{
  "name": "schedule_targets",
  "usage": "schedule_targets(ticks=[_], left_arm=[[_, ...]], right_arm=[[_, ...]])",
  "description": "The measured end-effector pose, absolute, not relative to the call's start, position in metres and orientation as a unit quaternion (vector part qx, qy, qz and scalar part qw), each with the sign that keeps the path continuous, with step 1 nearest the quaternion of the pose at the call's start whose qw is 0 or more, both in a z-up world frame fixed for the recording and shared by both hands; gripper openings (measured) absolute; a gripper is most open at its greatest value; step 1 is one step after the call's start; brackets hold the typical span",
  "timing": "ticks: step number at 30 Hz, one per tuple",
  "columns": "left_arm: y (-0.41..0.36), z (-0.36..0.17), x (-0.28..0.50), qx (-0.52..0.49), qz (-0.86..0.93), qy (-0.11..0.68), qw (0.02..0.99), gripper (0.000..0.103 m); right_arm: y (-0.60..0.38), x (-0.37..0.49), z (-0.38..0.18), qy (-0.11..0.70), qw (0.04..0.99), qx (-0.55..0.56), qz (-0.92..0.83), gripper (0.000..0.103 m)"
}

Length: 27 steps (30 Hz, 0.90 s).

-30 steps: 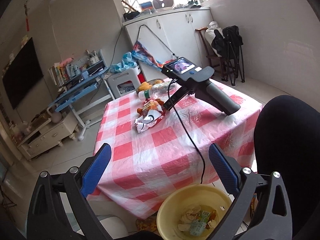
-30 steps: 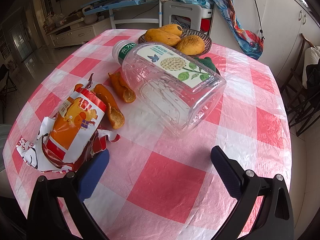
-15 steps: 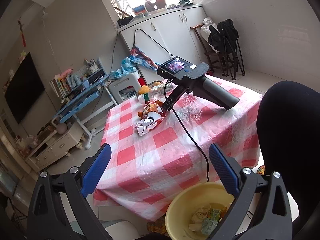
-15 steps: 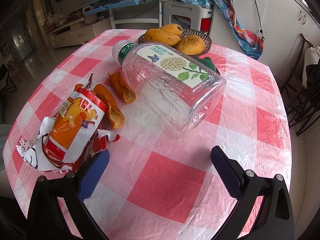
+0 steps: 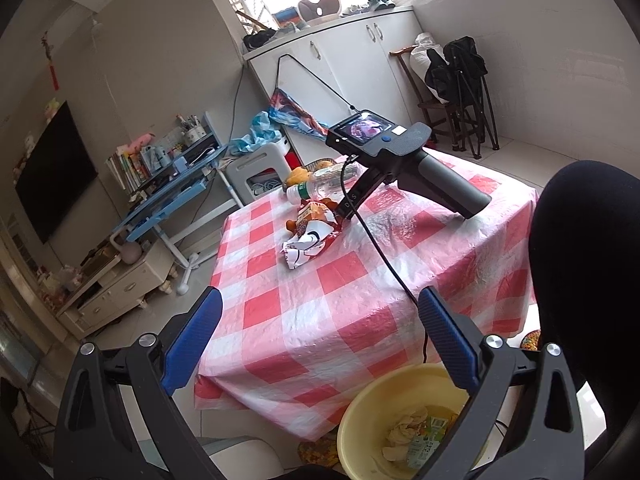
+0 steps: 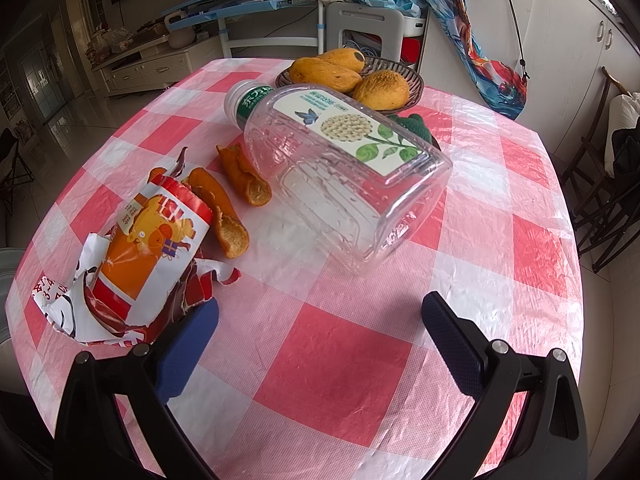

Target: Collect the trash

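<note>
Both tongs, left [image 5: 318, 344] and right [image 6: 320, 344], gaped wide, empty; bottle [image 6: 340, 172] looked light, slippery, so I'd pinch mid-body.

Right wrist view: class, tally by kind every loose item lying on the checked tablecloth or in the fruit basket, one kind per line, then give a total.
Plastic bottle: 1
Snack wrapper: 1
Peel pieces: 2
Mangoes: 3
Total: 7

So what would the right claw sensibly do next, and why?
Probably ease forward and left to close on the torn snack wrapper. The right claw is open and empty, the wrapper lies just off its left finger, and the yellow basin already holds other scraps.
</note>
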<state>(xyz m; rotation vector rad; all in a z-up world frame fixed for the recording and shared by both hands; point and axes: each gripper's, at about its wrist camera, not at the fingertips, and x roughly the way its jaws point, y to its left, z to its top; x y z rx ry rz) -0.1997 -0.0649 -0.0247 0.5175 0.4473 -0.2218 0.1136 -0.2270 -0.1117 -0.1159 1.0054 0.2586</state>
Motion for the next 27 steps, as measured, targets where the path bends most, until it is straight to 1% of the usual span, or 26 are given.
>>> schedule_targets(ticks=[5,9,16,19,27], left_arm=[[-0.053,-0.021,-0.187,0.236,-0.075,0.233,0.940,0.095],[-0.034,-0.016,-0.171,0.194,-0.040,0.258,0.945,0.095],[0.011,-0.017,-0.134,0.046,-0.014,0.347,0.937,0.095],[0.025,-0.020,-0.126,-0.005,-0.006,0.362,0.932,0.095],[0.005,-0.027,-0.118,0.010,0.011,0.366,0.930,0.096]], right_arm=[[-0.227,0.114,-0.112,0.480,0.867,-0.055,0.124,0.097],[-0.227,0.114,-0.112,0.480,0.867,-0.055,0.123,0.097],[-0.227,0.114,-0.112,0.480,0.867,-0.055,0.123,0.097],[-0.227,0.114,-0.112,0.480,0.867,-0.055,0.123,0.097],[-0.227,0.114,-0.112,0.480,0.867,-0.055,0.123,0.097]])
